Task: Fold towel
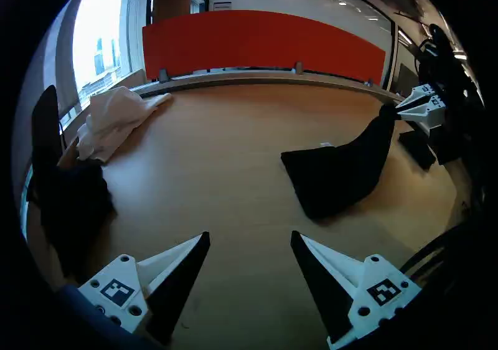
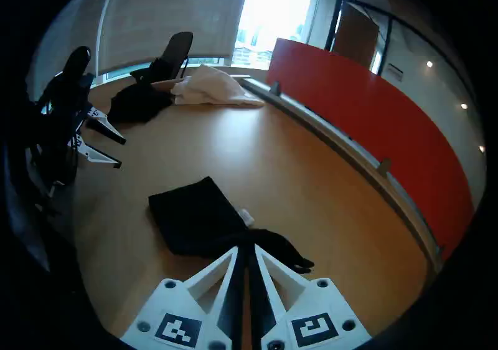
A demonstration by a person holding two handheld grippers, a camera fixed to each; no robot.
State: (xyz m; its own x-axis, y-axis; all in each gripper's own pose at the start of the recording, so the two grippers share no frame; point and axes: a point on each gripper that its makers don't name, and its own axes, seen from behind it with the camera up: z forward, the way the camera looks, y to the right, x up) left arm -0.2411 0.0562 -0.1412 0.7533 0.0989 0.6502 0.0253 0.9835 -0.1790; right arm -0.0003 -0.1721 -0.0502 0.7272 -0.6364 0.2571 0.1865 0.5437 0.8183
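A black towel (image 1: pixel 336 175) lies on the wooden table (image 1: pixel 249 138), one corner pulled up to the right. My right gripper (image 1: pixel 393 110) is shut on that raised corner. In the right gripper view the same towel (image 2: pixel 193 216) spreads out in front of the right gripper (image 2: pixel 248 248), whose fingers pinch the cloth between them. My left gripper (image 1: pixel 249 236) hangs open above bare table, short of the towel, holding nothing. In the right gripper view the left gripper (image 2: pixel 121 152) is at the far left, fingers apart.
A crumpled white towel (image 1: pixel 115 122) and a dark cloth pile (image 1: pixel 75 207) sit at the table's window end. A red divider (image 1: pixel 261 42) with a grey rail runs along the far edge. A black chair (image 2: pixel 174 51) stands behind the table.
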